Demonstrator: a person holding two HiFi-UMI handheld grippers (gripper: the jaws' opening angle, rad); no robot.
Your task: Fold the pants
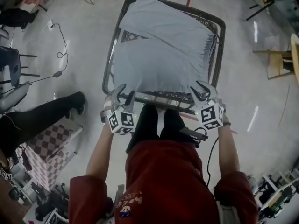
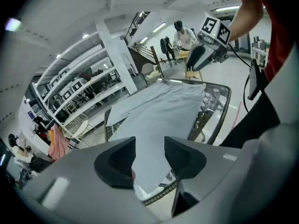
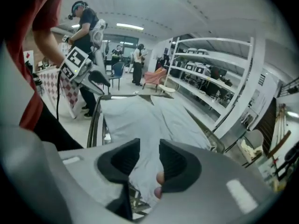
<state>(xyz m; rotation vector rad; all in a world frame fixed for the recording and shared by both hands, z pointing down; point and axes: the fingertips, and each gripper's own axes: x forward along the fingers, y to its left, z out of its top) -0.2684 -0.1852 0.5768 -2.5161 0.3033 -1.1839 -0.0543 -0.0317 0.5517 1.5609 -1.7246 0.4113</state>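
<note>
Light grey pants point(image 1: 163, 55) lie folded over on a metal-framed table point(image 1: 108, 64), their near edge hanging a little over the front rail. My left gripper point(image 1: 122, 97) is at the near left corner of the cloth, jaws apart, nothing pinched. My right gripper point(image 1: 204, 90) is at the near right corner, also open. In the left gripper view the pants point(image 2: 159, 111) stretch away beyond the open left gripper point(image 2: 149, 157), with the right gripper point(image 2: 201, 55) across the table. In the right gripper view the cloth point(image 3: 140, 115) shows through the gap of the right gripper point(image 3: 149, 160).
My own dark-trousered legs point(image 1: 159, 122) stand against the table's front rail. Another person's leg and shoe point(image 1: 51, 111) reach in at the left, above a checkered box point(image 1: 51, 143). A cable point(image 1: 60, 55) and a chair point(image 1: 11, 64) lie left; wooden furniture point(image 1: 280, 59) stands right.
</note>
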